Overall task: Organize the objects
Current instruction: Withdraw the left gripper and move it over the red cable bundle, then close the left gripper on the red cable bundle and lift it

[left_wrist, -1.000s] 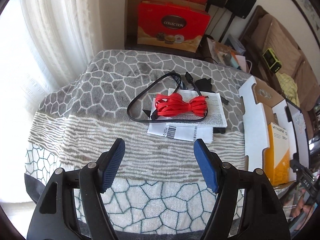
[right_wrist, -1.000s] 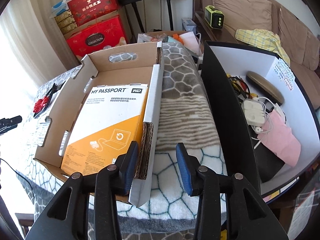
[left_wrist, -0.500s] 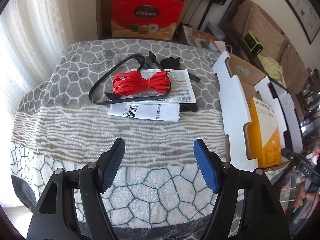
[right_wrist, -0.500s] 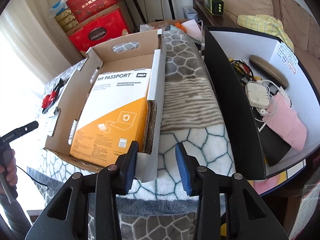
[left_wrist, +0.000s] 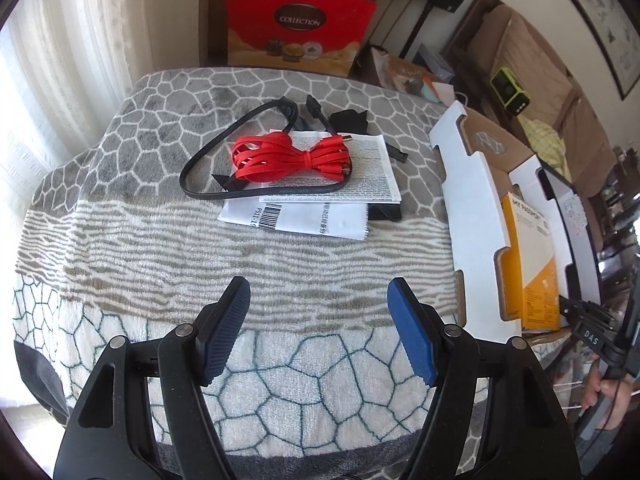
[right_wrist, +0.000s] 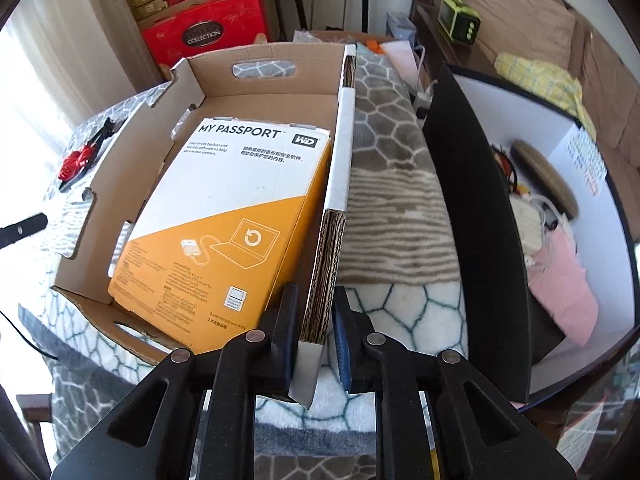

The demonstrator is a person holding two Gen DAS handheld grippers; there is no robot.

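A bundled red cable (left_wrist: pixel 290 158) lies on printed papers (left_wrist: pixel 340 178) inside a loop of black cable (left_wrist: pixel 208 152) at the far middle of the blanket-covered table. My left gripper (left_wrist: pixel 318 332) is open and empty, well short of them. A cardboard tray (right_wrist: pixel 342 128) holds an orange and white My Passport box (right_wrist: pixel 224 232); both show at the right in the left wrist view, tray (left_wrist: pixel 472 216) and box (left_wrist: pixel 532 264). My right gripper (right_wrist: pixel 314 332) is shut on the tray's right wall at its near corner.
A black bin with a white inside (right_wrist: pixel 480 216) holds cables, a pink item and a flat round object, right of the tray. Red gift boxes (left_wrist: pixel 298 24) stand behind the table. A sofa (right_wrist: pixel 520 12) lies to the right.
My right gripper has closed onto the tray's right wall. The left gripper has drifted so the cables and the tray sit further left in its view, and it stays open.
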